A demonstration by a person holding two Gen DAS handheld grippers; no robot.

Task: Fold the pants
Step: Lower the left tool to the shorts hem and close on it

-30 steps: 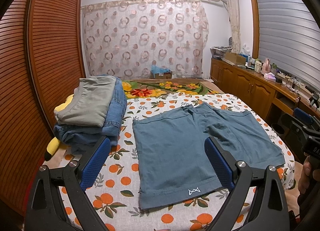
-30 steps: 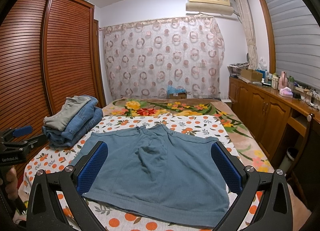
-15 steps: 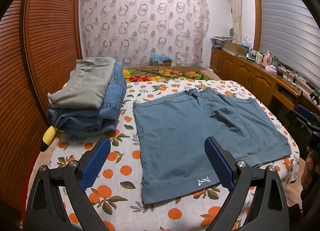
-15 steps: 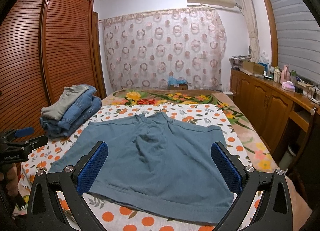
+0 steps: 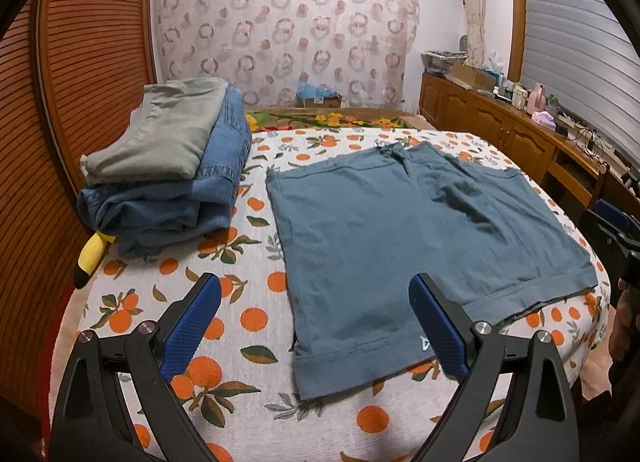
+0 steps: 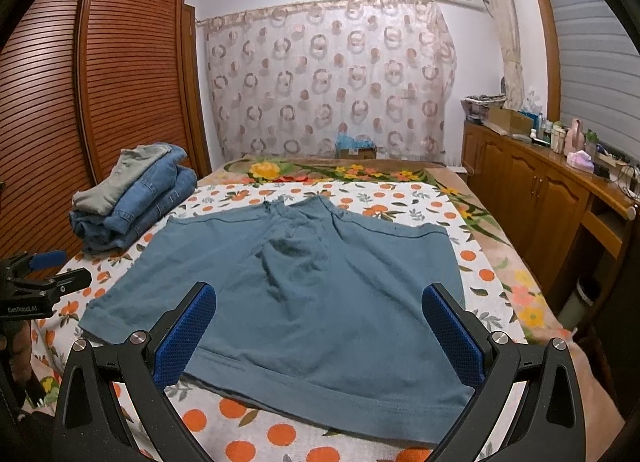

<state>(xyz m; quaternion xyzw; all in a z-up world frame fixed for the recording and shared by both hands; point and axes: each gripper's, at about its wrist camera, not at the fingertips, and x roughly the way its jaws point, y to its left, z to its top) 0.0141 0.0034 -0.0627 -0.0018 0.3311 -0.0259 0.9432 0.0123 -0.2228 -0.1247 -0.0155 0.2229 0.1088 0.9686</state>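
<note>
Left gripper [image 5: 314, 304], jaws spread wide and holding nothing, hovers above the near hem of the pair of teal-blue soft knit shorts [image 5: 416, 238]. Right gripper [image 6: 320, 312], likewise spread and holding nothing, hovers over the other near hem of the same shorts [image 6: 316, 290].

The shorts lie flat and unfolded on the white bedsheet printed with oranges [image 5: 248, 318], waistband at the far edge, both cuffed leg hems at the near edge, one small white logo on the left-hand cuff.

Handling, as a judgement: the fabric looks light, limp and non-slippery; it will drape and crease rather than hold shape, so a single-point lift would let it sag. The doubled cuffs and the waistband seam look thickest and offer the surest pinch; taking one outer hem corner with each gripper seems suitable.

Count: one pair of shorts to fold; two grippers; one stack of folded garments [image 5: 168, 177] left of the shorts, showing one grey-green piece atop blue denim, whose number of layers cannot be told; one yellow plush object [image 5: 91, 258] beside that stack.
</note>
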